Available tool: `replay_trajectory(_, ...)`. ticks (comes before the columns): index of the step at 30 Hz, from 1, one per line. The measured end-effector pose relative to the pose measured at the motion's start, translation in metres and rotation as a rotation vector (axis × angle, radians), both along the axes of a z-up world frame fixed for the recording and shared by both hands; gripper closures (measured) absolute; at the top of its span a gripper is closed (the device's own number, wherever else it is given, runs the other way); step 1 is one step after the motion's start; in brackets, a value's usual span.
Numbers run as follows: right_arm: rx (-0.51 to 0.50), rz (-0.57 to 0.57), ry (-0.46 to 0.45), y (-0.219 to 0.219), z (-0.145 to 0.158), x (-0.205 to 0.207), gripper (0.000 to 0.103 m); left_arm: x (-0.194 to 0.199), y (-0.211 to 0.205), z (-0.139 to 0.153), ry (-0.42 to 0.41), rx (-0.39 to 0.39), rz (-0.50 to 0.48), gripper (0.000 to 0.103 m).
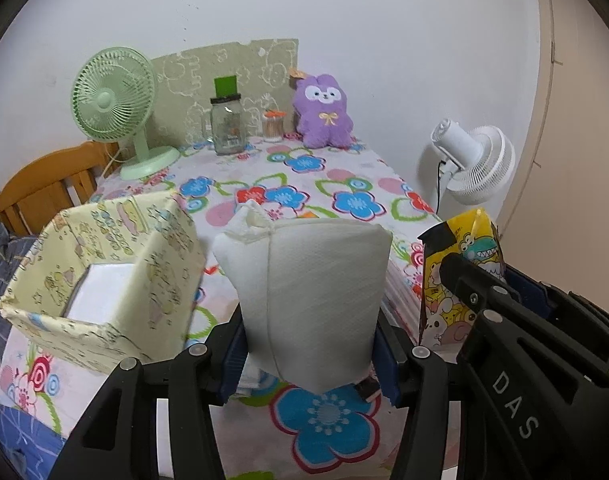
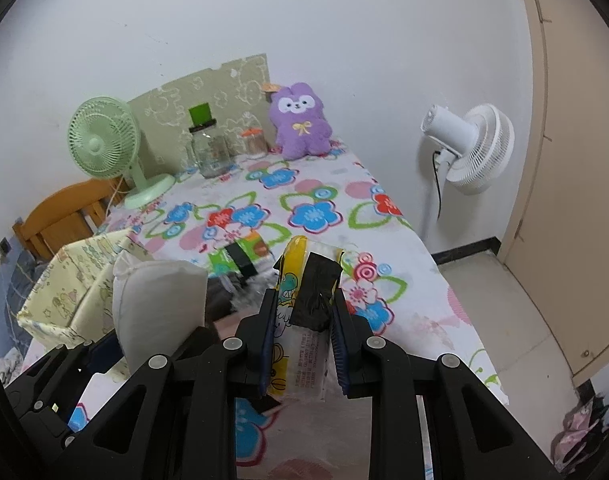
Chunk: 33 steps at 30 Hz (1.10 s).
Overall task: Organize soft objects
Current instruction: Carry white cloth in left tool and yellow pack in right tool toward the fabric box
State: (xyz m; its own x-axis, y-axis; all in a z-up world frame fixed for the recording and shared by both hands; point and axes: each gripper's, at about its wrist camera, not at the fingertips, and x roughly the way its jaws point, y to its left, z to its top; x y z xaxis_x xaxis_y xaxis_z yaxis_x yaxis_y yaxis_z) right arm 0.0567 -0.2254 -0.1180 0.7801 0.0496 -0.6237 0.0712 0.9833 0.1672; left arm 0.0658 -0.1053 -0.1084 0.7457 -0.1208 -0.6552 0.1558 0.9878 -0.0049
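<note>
White walls stand behind a surface (image 1: 344,184) covered with a flowered cloth. At its far end a green fan (image 1: 112,108), a glass jar (image 1: 227,128) and a purple plush toy (image 1: 323,114) are placed near the wall, and a white fan (image 1: 474,160) stands on the floor at the right.

The left hand-held gripper (image 1: 310,354) is closed on a white soft pack (image 1: 308,292), which is held upright above the cloth; its sides are pressed in by the pads. The right hand-held gripper (image 2: 302,344) is closed tightly on a yellow cartoon packet (image 2: 294,320) with black tape on it, and this packet is also lifted from the cloth. An open paper-covered box (image 1: 104,272) is seen just beside the white pack, on its left, with something white already lying inside. A green packet (image 2: 240,254) is left on the cloth further ahead.

It is judged that the carrying step is in hand: both soft things are picked up and not yet put away. For the next move, the white pack should probably be brought over the box opening and lowered before the grip is released. Since the box is on the left, the yellow packet may need to wait or be passed across.
</note>
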Motion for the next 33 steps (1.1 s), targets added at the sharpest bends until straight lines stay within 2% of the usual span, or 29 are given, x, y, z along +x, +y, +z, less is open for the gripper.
replay_trajectory(15,-0.040,0.074,-0.057,0.049,0.038,-0.001,0.075,-0.005,0.047,0.033,-0.048,-0.012,0.068,0.047)
replay_trajectory(33,-0.067,0.143,-0.080,0.098,0.065,0.012,0.075,0.001,0.085,0.059,-0.109,0.043,0.110,0.047)
